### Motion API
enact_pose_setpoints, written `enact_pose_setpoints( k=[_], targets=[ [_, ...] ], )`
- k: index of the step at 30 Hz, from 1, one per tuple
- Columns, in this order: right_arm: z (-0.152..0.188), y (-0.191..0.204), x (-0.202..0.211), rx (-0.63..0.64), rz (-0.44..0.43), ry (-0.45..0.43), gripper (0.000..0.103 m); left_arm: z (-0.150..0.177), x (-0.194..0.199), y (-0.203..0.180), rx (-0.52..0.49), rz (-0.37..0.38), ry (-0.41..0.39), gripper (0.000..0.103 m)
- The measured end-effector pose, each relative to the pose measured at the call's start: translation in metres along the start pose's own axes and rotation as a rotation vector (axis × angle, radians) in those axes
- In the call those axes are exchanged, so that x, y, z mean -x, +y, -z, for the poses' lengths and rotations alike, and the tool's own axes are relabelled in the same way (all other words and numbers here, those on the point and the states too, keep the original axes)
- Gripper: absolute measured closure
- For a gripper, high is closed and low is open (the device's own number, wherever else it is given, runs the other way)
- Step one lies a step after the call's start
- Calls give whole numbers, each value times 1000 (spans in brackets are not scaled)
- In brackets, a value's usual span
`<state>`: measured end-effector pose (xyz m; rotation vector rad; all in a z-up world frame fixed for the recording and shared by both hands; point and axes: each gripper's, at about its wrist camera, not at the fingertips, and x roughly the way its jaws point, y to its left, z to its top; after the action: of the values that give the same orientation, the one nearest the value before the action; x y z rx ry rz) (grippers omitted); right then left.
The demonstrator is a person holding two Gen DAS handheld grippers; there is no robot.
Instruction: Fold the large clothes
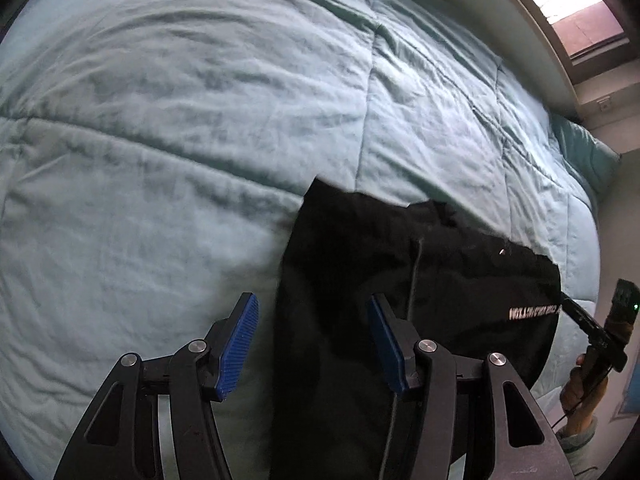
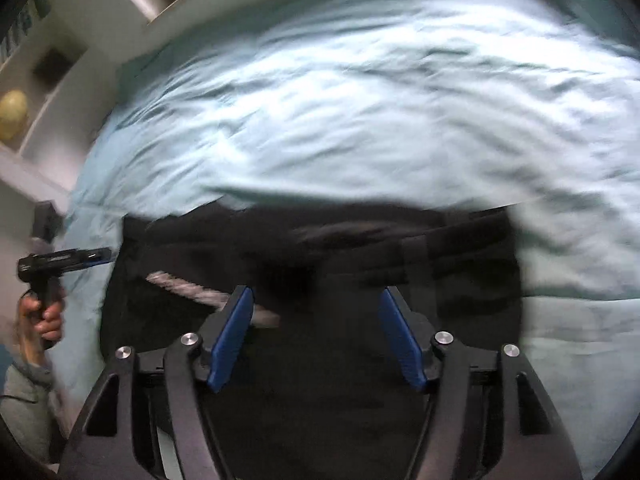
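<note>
black cloth loose under two open grippers

blue pads first, closest to the lens: the left gripper (image 1: 314, 344) stands well open, nothing pinched, its left pad over bare bedding and its right pad over the black garment (image 1: 420, 280), so the garment's left edge runs up between the jaws. whether the pads touch the cloth, i cannot tell. over on the other side, the right gripper (image 2: 316, 338) is spread about as wide, also holding nothing, hovering above the middle of the dark fabric (image 2: 320, 248), and that view is smeared with blur.

just beyond the pads, the garment lies partly folded on the light blue comforter (image 1: 180, 120), a line of white lettering (image 1: 532, 312) showing near its right edge. the comforter is soft and rumpled.

now the risks, as i judge them. with neither gripper gripping, the fold sits there on its own; the layers could slide or spring back. if the left jaws close where they are, they may pinch only the top layer, or scoop comforter in with the edge, and drag the bedding. the right gripper, closing mid-panel, could bunch the cloth instead of catching a hem.

further out, the window (image 1: 560, 4) throws glare, and the black cloth hides its own seams and edges, so misjudging a corner is easy.
</note>
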<state>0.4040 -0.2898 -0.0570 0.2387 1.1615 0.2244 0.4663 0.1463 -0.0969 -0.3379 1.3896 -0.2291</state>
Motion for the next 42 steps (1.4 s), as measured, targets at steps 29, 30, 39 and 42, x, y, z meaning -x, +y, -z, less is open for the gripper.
enact_pose_setpoints(
  k=[29,30,39,42],
  targets=[
    [-10,-88,-49,21,218,58,87,-15,-50,-10,1,40,44,88],
    [-8,-86,-41,31,256,34,89,-14,-44,-14,-8,13,17,90],
    [-21,-76,57,-5,445,-216,92,-35,60,-68,-85,97,-280,92],
    [-37,-93,43,-85,422,-205,92,-58,29,-73,-83,24,-244,91]
  ],
)
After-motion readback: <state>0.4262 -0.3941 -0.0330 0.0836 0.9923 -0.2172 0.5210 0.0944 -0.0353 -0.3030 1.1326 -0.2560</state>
